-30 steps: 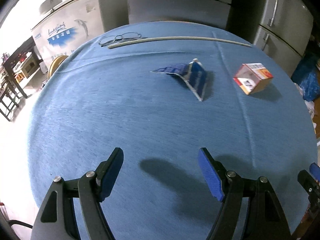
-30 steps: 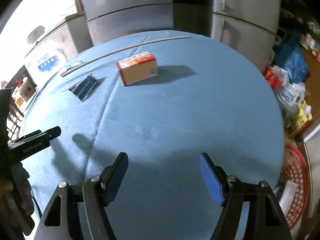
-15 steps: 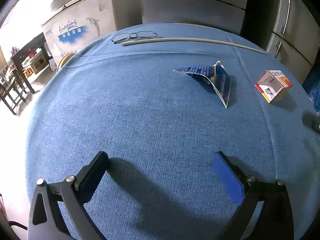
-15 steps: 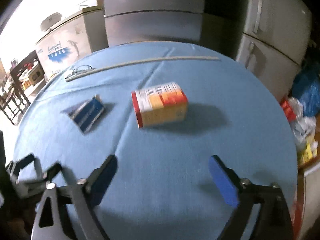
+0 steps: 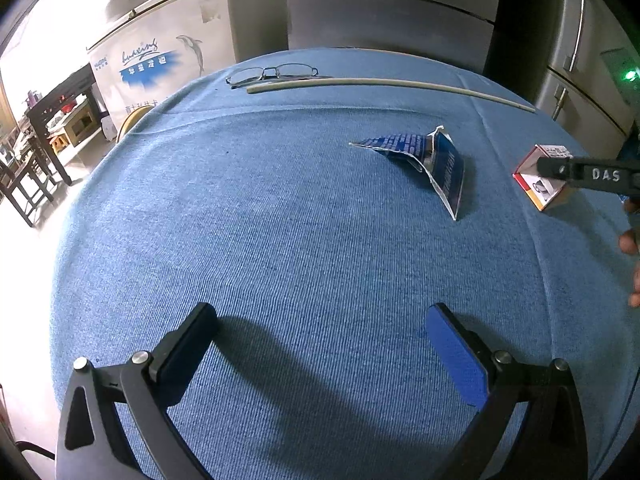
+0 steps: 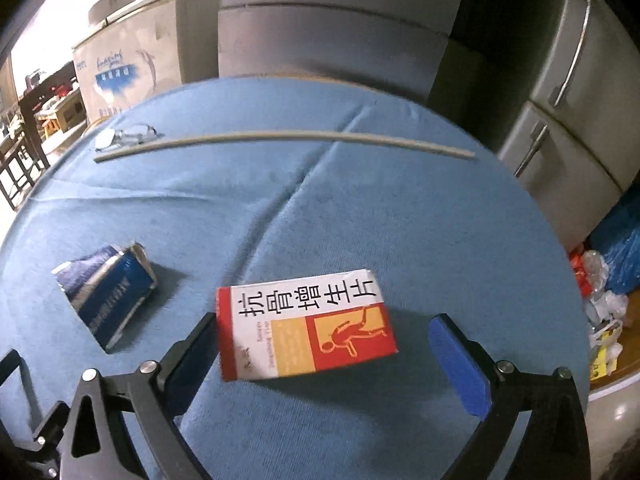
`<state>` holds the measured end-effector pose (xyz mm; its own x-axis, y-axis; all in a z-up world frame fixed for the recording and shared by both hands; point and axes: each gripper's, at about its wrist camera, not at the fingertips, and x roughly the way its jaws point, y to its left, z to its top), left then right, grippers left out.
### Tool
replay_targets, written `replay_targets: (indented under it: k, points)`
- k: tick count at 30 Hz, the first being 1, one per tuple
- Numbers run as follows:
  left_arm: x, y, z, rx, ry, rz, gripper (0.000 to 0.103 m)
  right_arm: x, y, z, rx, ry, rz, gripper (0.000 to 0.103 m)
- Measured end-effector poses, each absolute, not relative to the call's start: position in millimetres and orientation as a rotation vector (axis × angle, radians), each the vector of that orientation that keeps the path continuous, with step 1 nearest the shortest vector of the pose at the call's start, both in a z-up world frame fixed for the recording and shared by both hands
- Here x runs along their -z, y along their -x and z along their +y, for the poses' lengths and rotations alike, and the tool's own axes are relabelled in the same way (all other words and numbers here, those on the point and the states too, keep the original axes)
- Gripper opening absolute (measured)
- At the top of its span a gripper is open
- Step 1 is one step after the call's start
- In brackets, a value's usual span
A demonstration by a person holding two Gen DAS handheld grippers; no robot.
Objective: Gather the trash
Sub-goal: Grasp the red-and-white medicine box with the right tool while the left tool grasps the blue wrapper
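A red, white and yellow medicine box (image 6: pixel 306 326) lies on the blue tablecloth between the open jaws of my right gripper (image 6: pixel 320 344); its left end sits close against the left finger. The box also shows in the left wrist view (image 5: pixel 540 184), partly behind the right gripper's finger (image 5: pixel 588 174). A torn blue wrapper (image 5: pixel 428 164) lies mid-table, ahead and right of my left gripper (image 5: pixel 320 336), which is open and empty. The wrapper also shows in the right wrist view (image 6: pixel 106 294), left of the box.
Eyeglasses (image 5: pixel 272 74) and a long pale stick (image 5: pixel 384 84) lie at the table's far edge. Grey cabinets and a fridge (image 6: pixel 580 92) stand behind. Bags of rubbish (image 6: pixel 608 284) lie on the floor to the right. A chest freezer (image 5: pixel 160 60) stands to the left.
My right gripper has moved forward and down until the medicine box sits between its jaws. My left gripper has moved slightly forward; its jaws stay open.
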<state>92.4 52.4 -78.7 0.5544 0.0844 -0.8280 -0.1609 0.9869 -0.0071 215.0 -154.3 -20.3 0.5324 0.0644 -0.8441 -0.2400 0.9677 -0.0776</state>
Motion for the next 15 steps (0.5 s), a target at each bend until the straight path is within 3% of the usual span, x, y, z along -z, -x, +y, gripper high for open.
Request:
replay_targets:
  k: [1, 2, 15]
  points:
    - [79, -92, 52, -0.145, 0.085, 0.973, 0.103, 22, -214, -156, -0.199, 0.166, 1.0, 0.1]
    - [79, -92, 52, -0.145, 0.085, 0.973, 0.103, 23, -214, -157, -0.194, 0.159, 1.0, 0.081]
    - [61, -115, 41, -0.029, 0.159, 0.979, 0.103, 0, -137, -212, -0.134, -0.08, 0.932, 0.083]
